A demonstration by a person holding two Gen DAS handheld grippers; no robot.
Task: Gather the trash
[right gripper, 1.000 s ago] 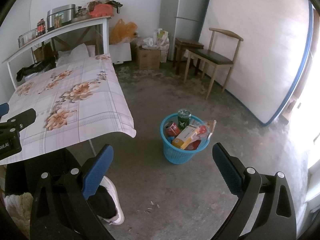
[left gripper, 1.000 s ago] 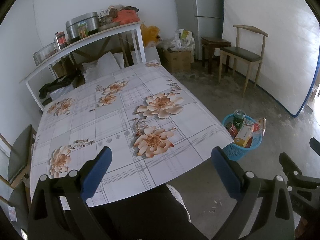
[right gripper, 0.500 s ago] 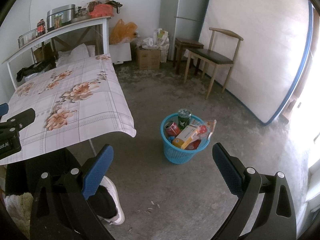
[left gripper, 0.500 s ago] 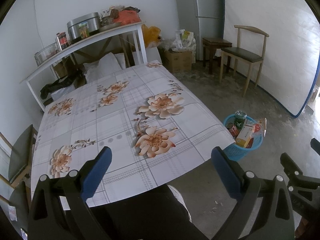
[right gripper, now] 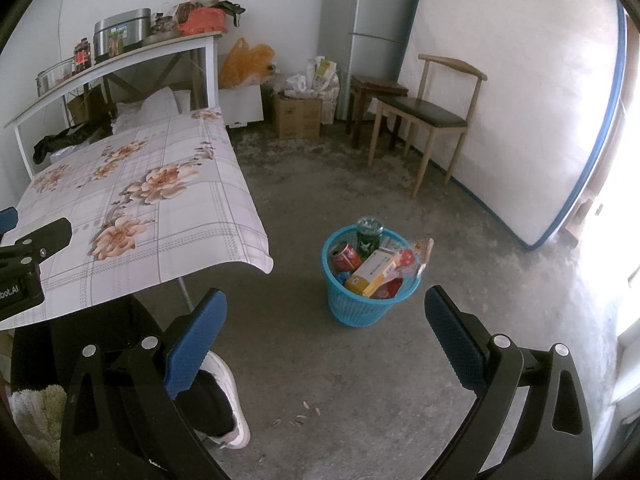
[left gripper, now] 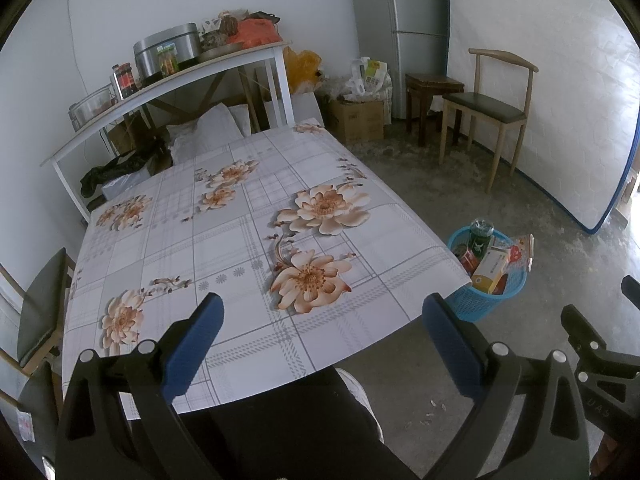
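A blue plastic basket (right gripper: 360, 312) stands on the concrete floor right of the table. It holds a green can (right gripper: 369, 236), a red can (right gripper: 346, 256), a yellow-orange box (right gripper: 374, 272) and a red wrapper (right gripper: 420, 256). The basket also shows in the left wrist view (left gripper: 476, 304). My left gripper (left gripper: 320, 332) is open and empty above the near edge of the floral-cloth table (left gripper: 224, 240). My right gripper (right gripper: 326, 332) is open and empty, held above the floor in front of the basket.
A wooden chair (right gripper: 428, 116) and a dark stool (right gripper: 372, 92) stand by the far wall, next to a grey fridge (right gripper: 372, 20). A cardboard box (right gripper: 298, 116) and bags lie at the back. A cluttered white shelf (left gripper: 168, 84) stands behind the table. The person's shoe (right gripper: 228, 400) is below.
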